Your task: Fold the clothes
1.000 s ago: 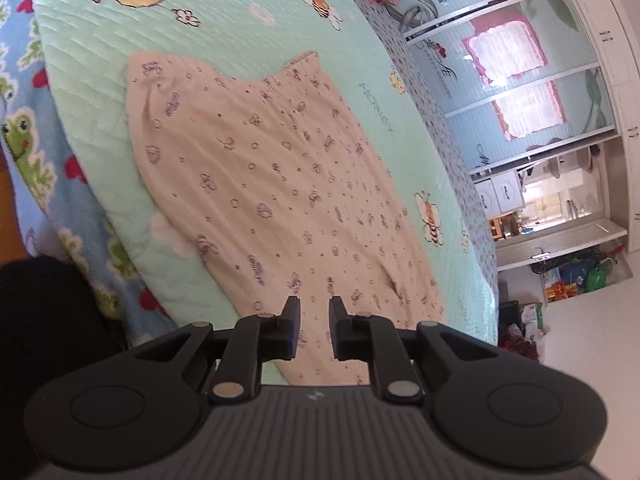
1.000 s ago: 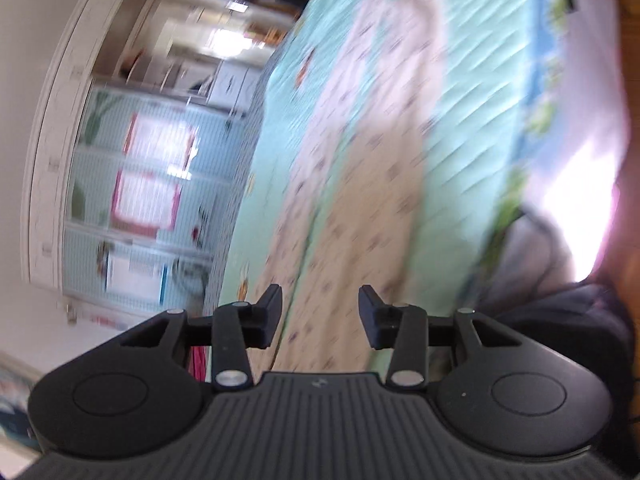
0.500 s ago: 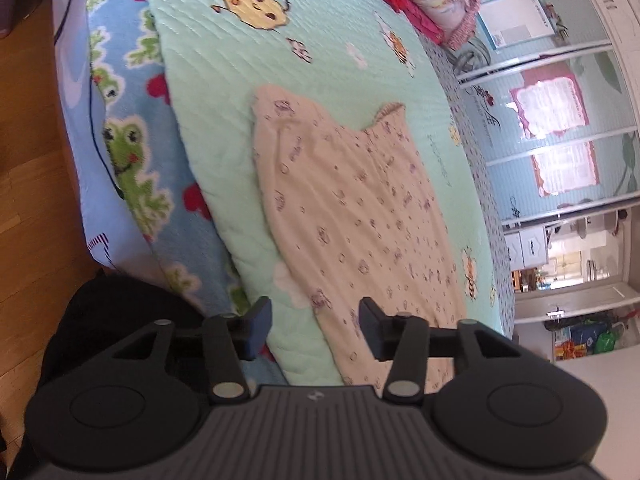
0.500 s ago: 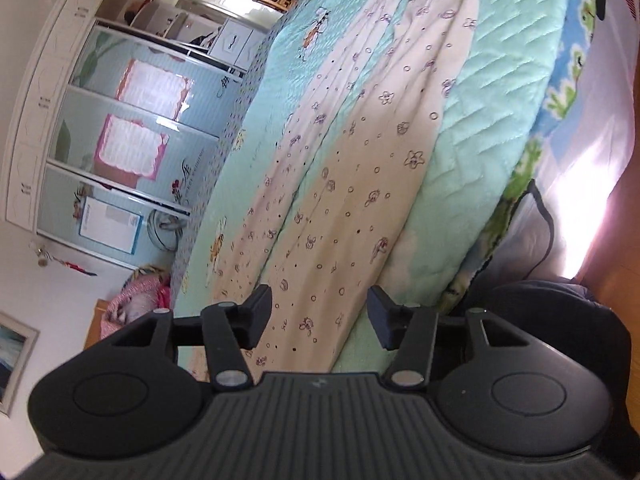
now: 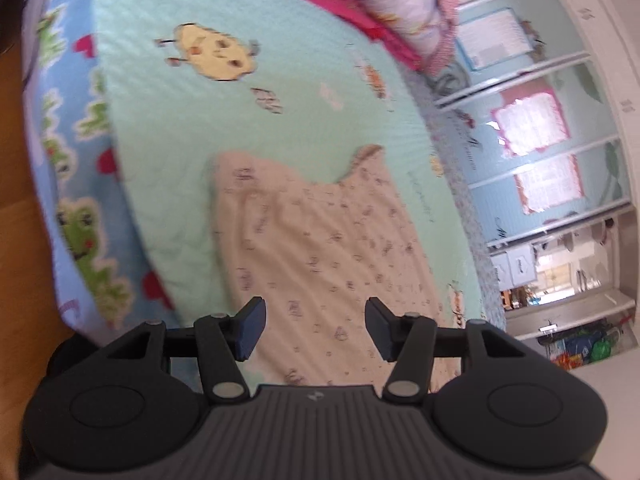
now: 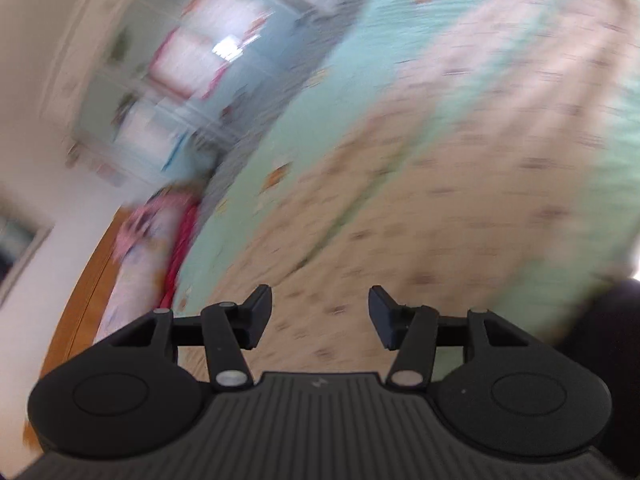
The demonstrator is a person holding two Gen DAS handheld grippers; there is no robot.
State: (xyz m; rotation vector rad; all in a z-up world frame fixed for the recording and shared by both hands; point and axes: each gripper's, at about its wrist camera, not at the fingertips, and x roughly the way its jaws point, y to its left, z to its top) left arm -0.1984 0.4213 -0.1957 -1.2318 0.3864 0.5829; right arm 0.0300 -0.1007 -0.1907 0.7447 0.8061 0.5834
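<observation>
A: Starting on the left, what do the fingers of the left gripper (image 5: 315, 329) look like?

B: They stand well apart, and the jaws are opening at this moment. Nothing is pinched between them. Each dark pad (image 5: 251, 327) is bare, and the cream patterned garment (image 5: 320, 240) shows through the gap, lying below and beyond them rather than in their grasp.

A: Where is that garment?

B: It lies spread flat on the mint green quilt (image 5: 168, 128) that covers the bed. One end of it, with a curved notch, points toward the pink pillows (image 5: 400, 4) at the head of the bed; the other end runs under the gripper body and out of sight. A blue frog-print sheet (image 5: 80, 216) hangs over the bed's side to the left, above the wooden floor (image 5: 20, 184).

A: And the right gripper (image 6: 320, 318)?

B: Its view is badly smeared by motion, but the fingers themselves are sharp. They are spread about as wide as the left ones, released, with no cloth caught between them. The garment (image 6: 460, 208) fills the space behind them, stretched across the quilt (image 6: 340, 92).

A: Does either pad touch the cloth?

B: In the left view they appear clear of it. In the right view the blur leaves that uncertain.
</observation>
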